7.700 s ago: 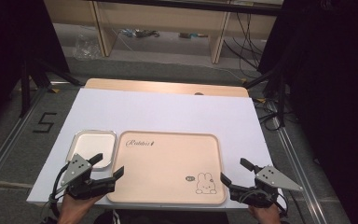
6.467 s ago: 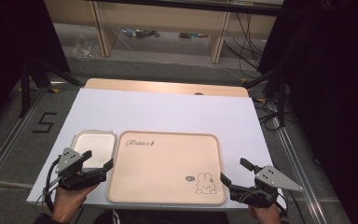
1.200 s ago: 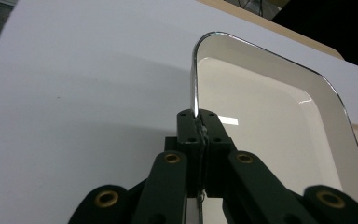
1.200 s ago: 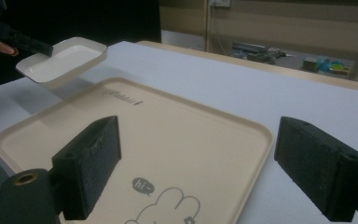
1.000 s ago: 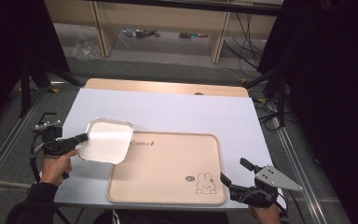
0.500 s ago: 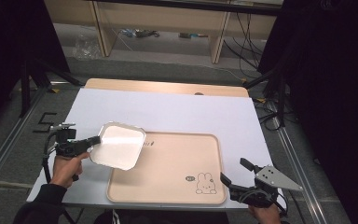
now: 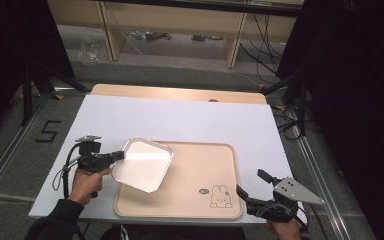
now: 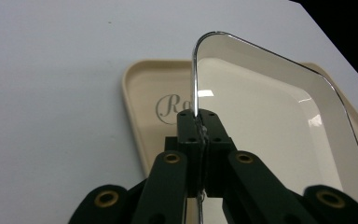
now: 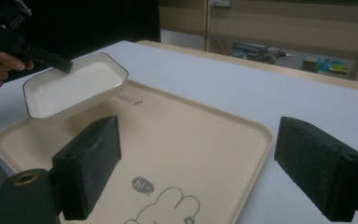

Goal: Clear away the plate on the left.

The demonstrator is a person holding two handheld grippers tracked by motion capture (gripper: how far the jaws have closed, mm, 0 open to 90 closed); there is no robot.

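Left gripper [image 7: 117,157] is clamping the rim of the small white dish [image 7: 142,164], fingers [image 8: 200,126] clenched tight on the thin metal-edged lip. Gripping at the rim looks like the only purchase a shallow dish offers, and it leaves the base free for setting down. In the high view the dish is hanging tilted at centre-left of the frame, over the upper-left corner of the beige tray [image 7: 200,200], lifted clear and not resting on it. The right gripper view, upper left, is showing a gap and shadow under the dish [image 9: 72,88]. Judgement: the dish is being carried onto the tray.

Left hand [image 7: 86,182] is reaching in from lower left, gripper held roughly level and pointing toward frame right.

Right gripper [image 7: 252,192] is waiting at lower right beside the tray's corner, fingers [image 9: 91,163] spread wide, nothing between them, over the white table [image 7: 190,117].
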